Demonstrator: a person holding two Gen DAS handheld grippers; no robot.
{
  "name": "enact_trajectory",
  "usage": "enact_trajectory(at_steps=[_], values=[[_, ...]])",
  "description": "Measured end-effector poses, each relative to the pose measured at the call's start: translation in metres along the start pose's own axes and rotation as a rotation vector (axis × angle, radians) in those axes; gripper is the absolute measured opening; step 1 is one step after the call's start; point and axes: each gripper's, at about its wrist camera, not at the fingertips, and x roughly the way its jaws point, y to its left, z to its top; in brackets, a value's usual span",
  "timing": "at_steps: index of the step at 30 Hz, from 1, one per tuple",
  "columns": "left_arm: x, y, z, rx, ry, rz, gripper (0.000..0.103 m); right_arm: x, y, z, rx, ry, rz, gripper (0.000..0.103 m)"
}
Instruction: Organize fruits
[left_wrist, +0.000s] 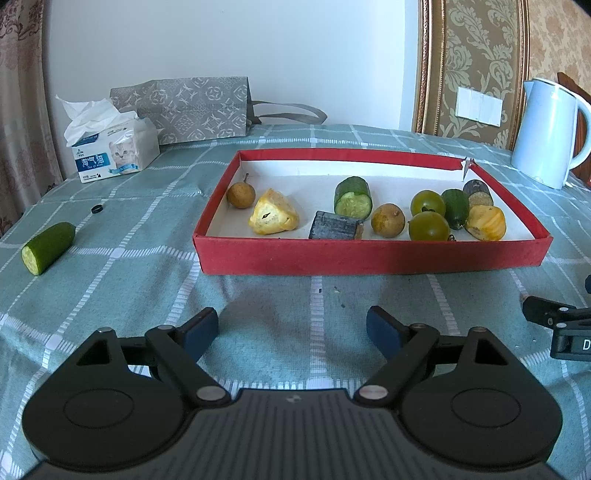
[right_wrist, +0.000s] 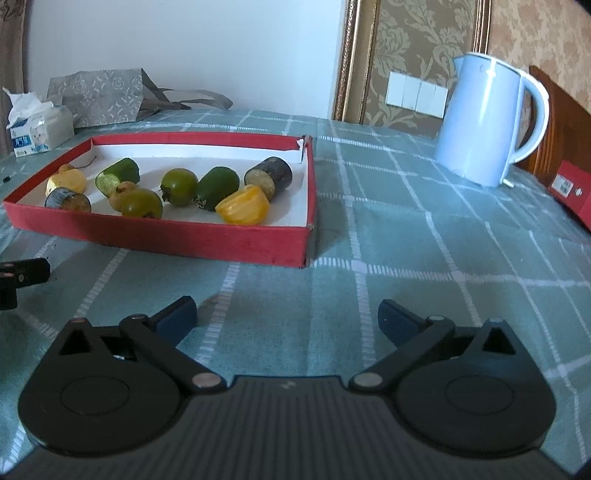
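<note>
Each camera sits low behind its own jaws, angled down across the tabletop (left_wrist: 110, 258) toward the far wall. The left view faces the red box (left_wrist: 373, 254) squarely from nearby; the right view sees it (right_wrist: 159, 236) from the right. Both share the box, the kettle (right_wrist: 484, 122) and the tissue pack (left_wrist: 110, 147).

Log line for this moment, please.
left gripper: open, empty | right gripper: open, empty | cucumber piece: on cloth, outside red box
</note>
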Motion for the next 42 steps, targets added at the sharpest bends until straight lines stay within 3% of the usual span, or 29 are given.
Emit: enact_trajectory(at_steps=[9, 42], values=[[-0.0006, 0.0007, -0.0007, 0.001, 0.001, -0.002, 0.089, 0.0013, -0.0079, -0.0015, 0.057, 0.025, 0.082, 0.103], [0.0008, 0.0003, 0.0006, 0.003, 0.007, 0.000, 0.094, -0.0006, -0.0093, -0.0029, 0.046, 0.026, 0.099, 0.103]])
